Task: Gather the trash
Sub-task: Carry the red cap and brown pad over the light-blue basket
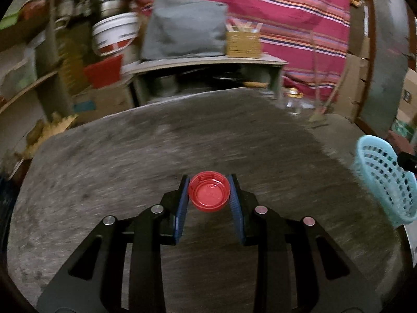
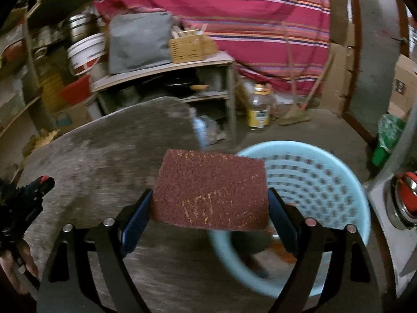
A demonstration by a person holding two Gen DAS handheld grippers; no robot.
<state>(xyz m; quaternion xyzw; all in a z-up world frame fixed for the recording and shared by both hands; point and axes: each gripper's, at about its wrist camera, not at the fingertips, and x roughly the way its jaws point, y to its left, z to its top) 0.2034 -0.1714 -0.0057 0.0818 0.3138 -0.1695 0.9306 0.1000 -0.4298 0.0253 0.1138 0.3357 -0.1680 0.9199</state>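
The right hand-held gripper [image 2: 209, 206], clamped across a rough maroon scouring pad [image 2: 211, 190], hovers beside the pale blue basket [image 2: 312, 172], which lies just to its right. The left hand-held gripper [image 1: 209, 195] pinches a red bottle cap [image 1: 209, 191] over the grey bench [image 1: 130, 161], farther from the basket.

Left tongs [image 1: 209, 182] pinch a red bottle cap [image 1: 209, 195] above grey table [image 1: 156, 146].
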